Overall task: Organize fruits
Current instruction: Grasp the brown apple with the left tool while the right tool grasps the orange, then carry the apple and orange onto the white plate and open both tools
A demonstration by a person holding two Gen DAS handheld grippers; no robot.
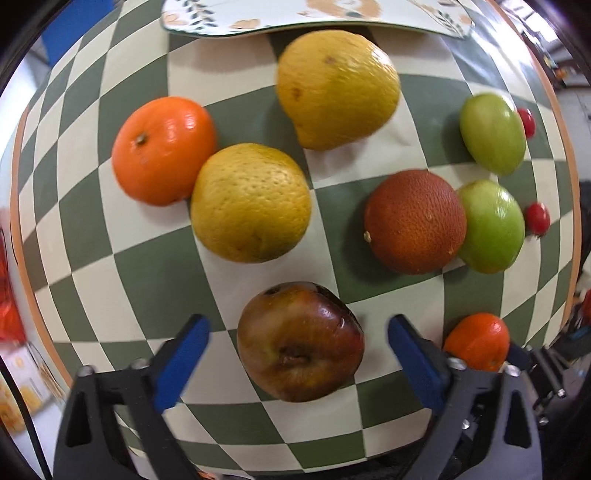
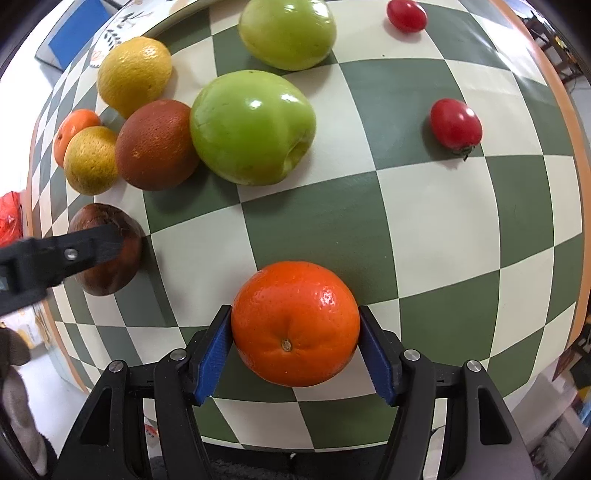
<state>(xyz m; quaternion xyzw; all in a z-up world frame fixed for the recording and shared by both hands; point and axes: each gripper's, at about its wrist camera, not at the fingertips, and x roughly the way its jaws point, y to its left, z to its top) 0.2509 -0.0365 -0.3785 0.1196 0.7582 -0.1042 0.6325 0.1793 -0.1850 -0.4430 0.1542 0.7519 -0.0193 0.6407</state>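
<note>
My left gripper (image 1: 297, 328) is open around a dark brown bruised apple (image 1: 299, 341) on the checkered table; both pads stand clear of it. My right gripper (image 2: 295, 325) is shut on an orange (image 2: 295, 323), its blue pads pressing both sides. That orange also shows in the left wrist view (image 1: 478, 339). The left gripper's finger (image 2: 66, 251) crosses the brown apple (image 2: 107, 251) in the right wrist view. Further off lie two yellow citrus fruits (image 1: 251, 203) (image 1: 338, 88), a mandarin (image 1: 162, 149), a dark red orange (image 1: 415, 221), two green apples (image 1: 491, 227) (image 1: 493, 133) and two cherry tomatoes (image 2: 456, 123) (image 2: 406, 14).
The green and cream checkered tablecloth (image 2: 369, 206) has an orange border (image 2: 580, 184) at the table edge. A patterned plate (image 1: 314, 16) sits at the far edge. A red bag (image 2: 9, 218) lies beyond the left edge.
</note>
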